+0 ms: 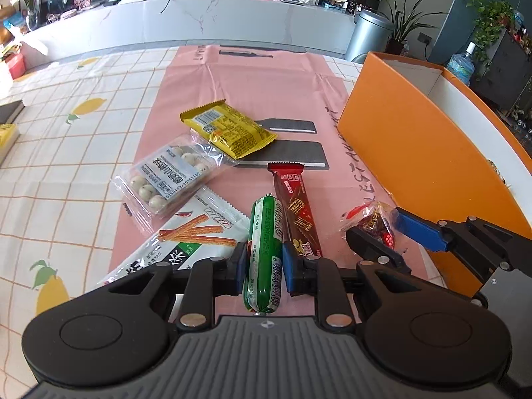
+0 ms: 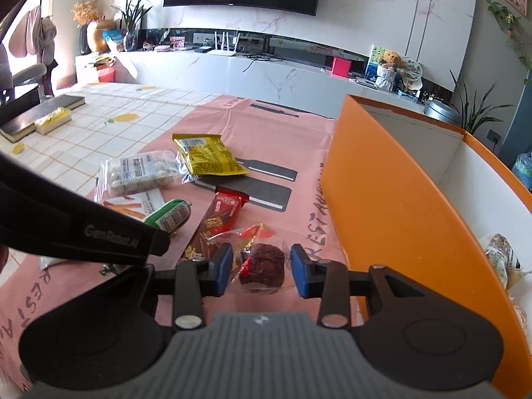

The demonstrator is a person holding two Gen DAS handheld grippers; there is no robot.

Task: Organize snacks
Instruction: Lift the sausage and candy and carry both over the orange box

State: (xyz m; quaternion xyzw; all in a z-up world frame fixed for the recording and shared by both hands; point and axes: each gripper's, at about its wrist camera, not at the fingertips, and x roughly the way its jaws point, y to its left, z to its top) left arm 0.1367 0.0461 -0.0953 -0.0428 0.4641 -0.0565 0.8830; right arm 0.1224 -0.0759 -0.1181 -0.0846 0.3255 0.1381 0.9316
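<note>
My left gripper [image 1: 264,266] is shut on a green sausage stick [image 1: 264,249], its blue pads pressing both sides. To its right, my right gripper [image 2: 261,271] is shut on a clear packet with a dark brown cake [image 2: 264,266] and red print, low over the pink mat beside the orange box [image 2: 382,199]. That gripper [image 1: 394,237] and its packet [image 1: 377,224] also show in the left wrist view. A red-brown chocolate bar [image 1: 297,212], a white packet of snack sticks [image 1: 189,236], a clear packet of white balls [image 1: 166,179] and a yellow packet [image 1: 229,129] lie on the mat.
The orange box [image 1: 415,153] stands open at the right, with a wrapped snack [image 2: 502,259] inside. The pink mat [image 1: 259,79] lies on a checked tablecloth [image 1: 66,166]. A dark book [image 2: 43,113] and a yellow pack [image 2: 53,119] sit at the far left.
</note>
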